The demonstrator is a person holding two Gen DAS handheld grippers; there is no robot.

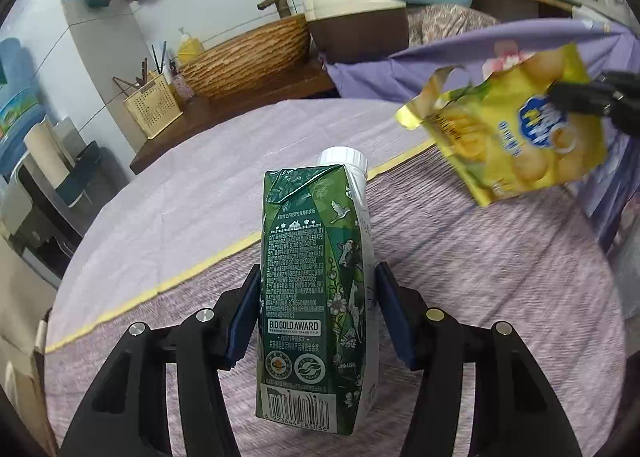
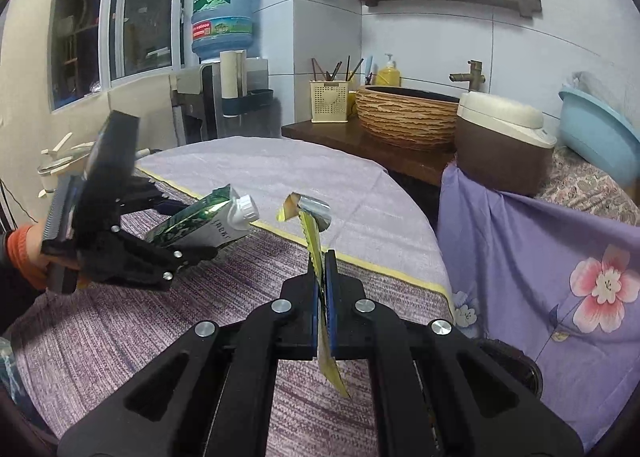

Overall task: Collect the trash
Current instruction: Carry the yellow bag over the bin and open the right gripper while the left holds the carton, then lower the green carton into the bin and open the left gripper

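Plainly, the left claw (image 1: pixel 316 297) is clamped on a green milk carton (image 1: pixel 316 273), its blue pads pressed to the carton's two sides, white cap pointing away; seen from the right wrist, that carton (image 2: pixel 200 223) is held tilted above the surface (image 2: pixel 120 329), clear of the purple cloth; the right claw (image 2: pixel 322 285) is pinched tight on a yellow snack wrapper (image 2: pixel 316 249), edge-on between its pads and torn open at the top; in the left wrist view the wrapper (image 1: pixel 516 133) hangs in the air over the surface's far right, well apart from the carton; a lilac flowered sheet (image 2: pixel 560 257) drapes just beside the surface.
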